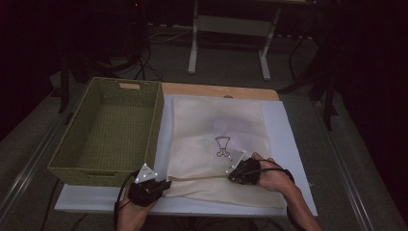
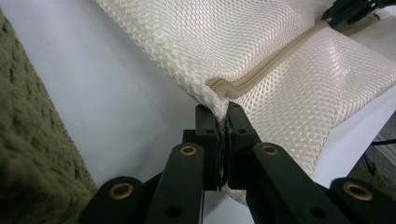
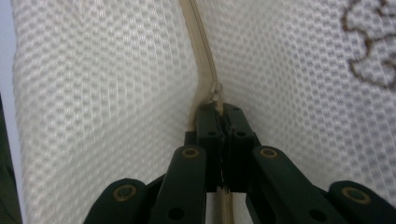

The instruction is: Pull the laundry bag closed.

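Note:
A cream mesh laundry bag (image 1: 219, 139) with a dark printed figure lies flat on the white table top (image 1: 288, 144). A beige zipper (image 2: 275, 60) runs along its near part. My left gripper (image 1: 163, 184) is shut on the bag's near left corner (image 2: 215, 100), where the zipper ends. My right gripper (image 1: 232, 176) is shut on the zipper pull (image 3: 215, 95) partway along the zipper line (image 3: 198, 42), about mid-bag. In the left gripper view the right gripper (image 2: 348, 11) shows far up the zipper.
A green woven basket (image 1: 72, 154), with nothing in it, stands on the left, close beside the bag and the left gripper. A wooden board edge (image 1: 221, 90) lies behind the bag. Desk legs (image 1: 194, 53) and cables stand on the floor beyond.

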`<action>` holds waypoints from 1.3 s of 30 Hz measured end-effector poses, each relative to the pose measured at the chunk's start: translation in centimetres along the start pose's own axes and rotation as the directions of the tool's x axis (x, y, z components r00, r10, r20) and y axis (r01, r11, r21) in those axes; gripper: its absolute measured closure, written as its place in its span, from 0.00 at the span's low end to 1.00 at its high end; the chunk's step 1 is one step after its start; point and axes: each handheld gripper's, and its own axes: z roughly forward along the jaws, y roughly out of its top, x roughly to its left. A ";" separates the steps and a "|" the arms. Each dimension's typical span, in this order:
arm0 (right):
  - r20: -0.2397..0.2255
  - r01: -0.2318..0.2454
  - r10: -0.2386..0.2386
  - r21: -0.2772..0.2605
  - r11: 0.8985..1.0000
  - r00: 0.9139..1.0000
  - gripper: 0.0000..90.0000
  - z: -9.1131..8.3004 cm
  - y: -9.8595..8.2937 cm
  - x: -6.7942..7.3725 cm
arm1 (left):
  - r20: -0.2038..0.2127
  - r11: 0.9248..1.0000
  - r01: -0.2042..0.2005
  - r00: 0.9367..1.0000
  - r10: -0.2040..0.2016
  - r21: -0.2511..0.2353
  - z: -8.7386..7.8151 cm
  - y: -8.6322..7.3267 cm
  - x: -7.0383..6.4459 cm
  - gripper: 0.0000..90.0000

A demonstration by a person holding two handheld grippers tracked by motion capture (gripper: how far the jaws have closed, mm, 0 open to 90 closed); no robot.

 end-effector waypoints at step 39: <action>0.043 -0.111 0.107 0.097 0.989 0.993 0.97 -4.0 -7.1 -1.5 | 0.009 1.000 0.000 1.000 0.000 0.005 0.2 0.2 0.0 0.97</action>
